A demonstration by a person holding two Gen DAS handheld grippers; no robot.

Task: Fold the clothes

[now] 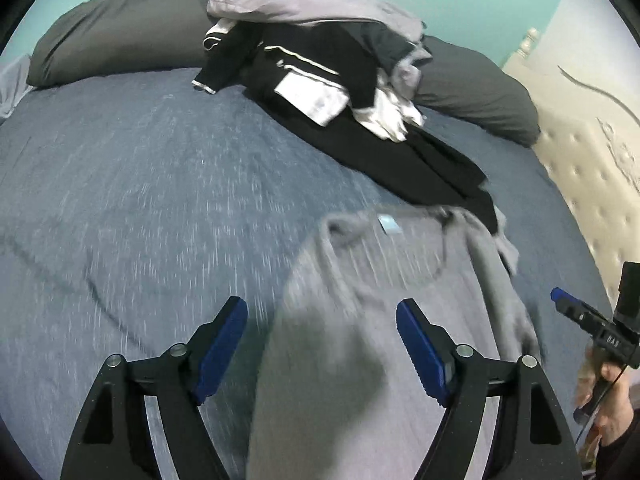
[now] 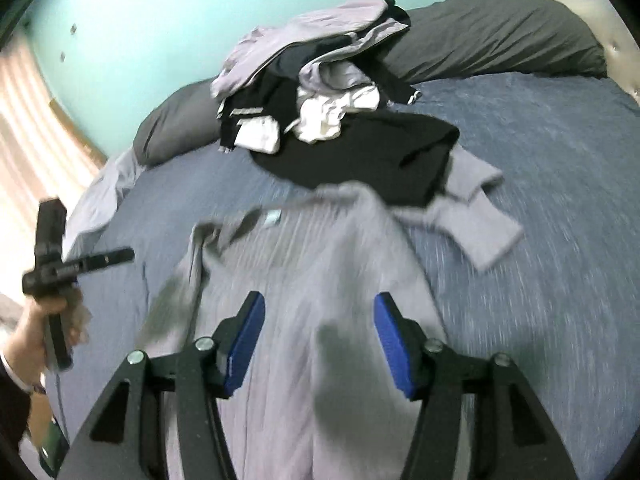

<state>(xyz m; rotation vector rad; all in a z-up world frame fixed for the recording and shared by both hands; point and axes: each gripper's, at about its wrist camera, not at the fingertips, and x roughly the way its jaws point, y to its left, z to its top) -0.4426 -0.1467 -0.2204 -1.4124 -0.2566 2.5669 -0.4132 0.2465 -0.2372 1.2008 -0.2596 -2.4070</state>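
Observation:
A grey sweater [image 1: 380, 320] [image 2: 320, 260] lies spread on the blue bed cover [image 1: 140, 180], neck and pale label [image 1: 388, 224] toward the pillows. One sleeve [image 2: 480, 232] sticks out to the right. My left gripper [image 1: 322, 304] hovers open over the sweater's left edge, nothing between its blue pads. My right gripper [image 2: 320, 296] stands open above the sweater's body, also empty. One blue-tipped finger [image 1: 560, 298] of the right gripper shows at the edge of the left wrist view. Both views are motion-blurred.
A heap of unfolded black, white and lilac clothes [image 1: 312, 60] [image 2: 320, 92] sits beyond the sweater, against dark grey pillows [image 1: 120, 28]. A cream tufted headboard [image 1: 580, 160] stands to the right. A hand [image 2: 48, 320] grips the left tool; pale cloth [image 2: 100, 200] hangs off the bed's left edge.

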